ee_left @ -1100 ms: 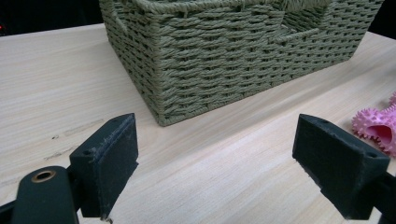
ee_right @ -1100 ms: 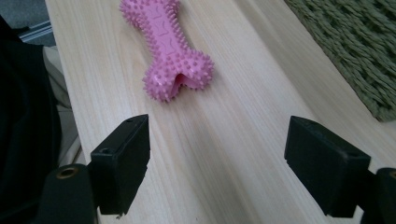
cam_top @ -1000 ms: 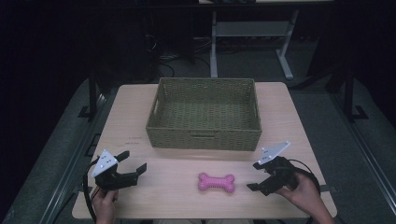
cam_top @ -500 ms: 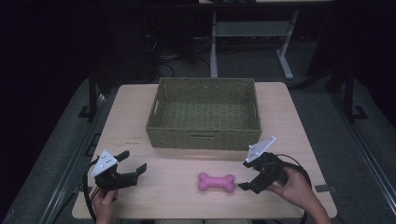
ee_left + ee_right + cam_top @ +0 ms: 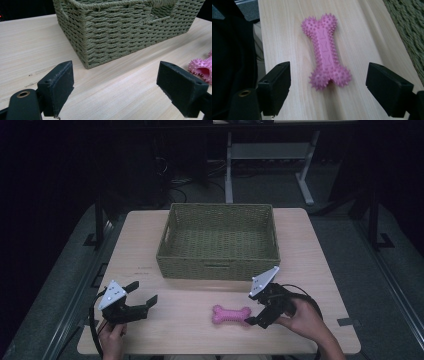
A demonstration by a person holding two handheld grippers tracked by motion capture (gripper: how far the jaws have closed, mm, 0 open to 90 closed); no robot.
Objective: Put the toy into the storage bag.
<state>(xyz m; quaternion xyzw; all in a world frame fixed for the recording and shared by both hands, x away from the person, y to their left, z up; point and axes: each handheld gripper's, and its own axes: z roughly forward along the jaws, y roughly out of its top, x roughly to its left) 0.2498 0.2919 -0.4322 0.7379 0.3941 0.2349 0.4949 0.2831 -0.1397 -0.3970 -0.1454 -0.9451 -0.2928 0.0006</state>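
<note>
A pink spiky bone toy [image 5: 231,315] lies flat on the wooden table [image 5: 190,295], in front of a woven green basket [image 5: 217,265]. My right gripper [image 5: 256,310] is open at the bone's right end. In the right gripper view its jaws stand wide on either side of the bone [image 5: 325,50], apart from it, and the right gripper [image 5: 329,77] holds nothing. My left gripper [image 5: 143,292] rests open near the table's front left. In the left gripper view the empty left gripper [image 5: 117,90] faces the basket's corner [image 5: 125,27], with the bone [image 5: 201,68] at the right edge.
The basket looks empty and fills the table's middle back. Its woven wall [image 5: 409,30] runs close along the right of the bone. The table's front edge is just behind the grippers. A metal stand [image 5: 270,155] stands on the dark floor beyond the table.
My right gripper has moved left and slightly forward, up to the bone's right end. The left gripper and the bone have stayed where they were.
</note>
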